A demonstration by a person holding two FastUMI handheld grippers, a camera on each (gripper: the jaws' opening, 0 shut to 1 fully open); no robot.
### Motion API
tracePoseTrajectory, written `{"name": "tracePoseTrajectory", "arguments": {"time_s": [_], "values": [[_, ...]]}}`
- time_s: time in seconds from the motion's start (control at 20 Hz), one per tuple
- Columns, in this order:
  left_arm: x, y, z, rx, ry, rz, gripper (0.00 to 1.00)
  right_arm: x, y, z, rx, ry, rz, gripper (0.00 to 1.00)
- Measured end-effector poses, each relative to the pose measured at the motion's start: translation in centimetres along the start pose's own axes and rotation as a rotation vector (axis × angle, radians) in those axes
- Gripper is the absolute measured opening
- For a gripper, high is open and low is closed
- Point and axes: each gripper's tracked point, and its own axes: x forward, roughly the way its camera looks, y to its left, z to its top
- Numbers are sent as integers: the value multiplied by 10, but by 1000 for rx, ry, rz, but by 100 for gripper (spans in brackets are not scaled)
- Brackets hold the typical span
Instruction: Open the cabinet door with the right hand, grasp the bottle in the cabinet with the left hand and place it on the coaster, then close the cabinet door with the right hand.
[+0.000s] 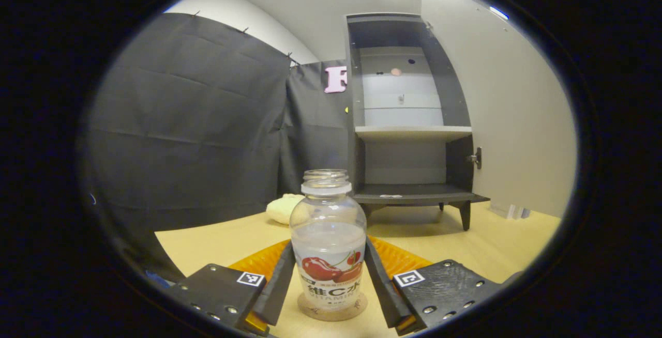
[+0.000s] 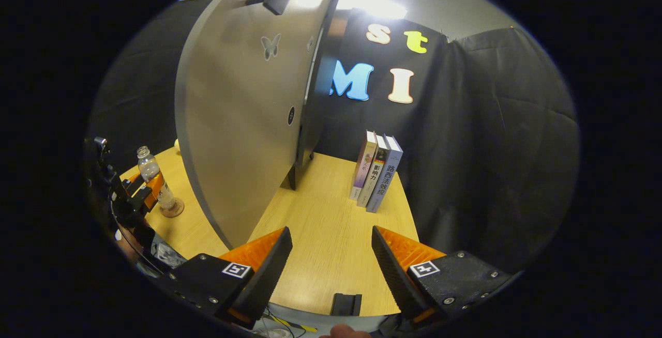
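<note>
Low in the frame, on the wooden table [image 1: 465,250], the bottle [image 1: 328,240] is gripped by the left gripper [image 1: 328,286] over the coaster [image 1: 333,311]. It should be let go gently. The right gripper [image 2: 331,260] is held wide apart, grasping nothing.

bottle [image 1: 328,245] on coaster [image 1: 332,308] | cabinet [image 1: 408,121] behind bottle | books [image 2: 376,171] right of door [image 2: 243,110]

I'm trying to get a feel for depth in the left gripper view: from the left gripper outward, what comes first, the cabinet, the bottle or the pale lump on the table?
1. The bottle, right between the jaws of the left gripper, standing on the coaster.
2. The pale lump, behind the bottle, slightly left.
3. The cabinet, farthest, at the back right, its door open.
</note>
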Motion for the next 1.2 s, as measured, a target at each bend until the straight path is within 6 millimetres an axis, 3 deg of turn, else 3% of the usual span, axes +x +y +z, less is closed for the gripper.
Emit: {"name": "tracePoseTrajectory", "arguments": {"time_s": [0.15, 0.35, 0.4, 0.45, 0.8, 0.85, 0.9, 1.1, 1.2], "values": [[6, 4, -5, -31, -6, 6, 76, 0, -1, 1, -3, 9, 7, 96], [3, -4, -24, -39, 31, -42, 75, -1, 10, -12, 25, 47, 23, 96], [2, -7, -22, -49, 23, -44, 89, -4, 14, -15, 31, 52, 27, 95], [2, -5, -17, -56, 9, -43, 93, -6, 15, -15, 33, 56, 28, 95], [-2, -1, -6, -66, 27, -74, 89, -11, 15, -14, 60, 52, 19, 95], [-3, 1, 2, -64, 20, -79, 89, -12, 15, -13, 60, 54, 17, 95], [-2, 0, 13, -59, 8, -84, 96, -13, 15, -9, 63, 46, 19, 95], [12, -6, 62, -35, -45, -109, 89, -23, 11, 11, 74, -1, 12, 95], [11, -11, 101, -20, -78, -139, 89, -21, 9, 18, 103, -18, 16, 95]]}}
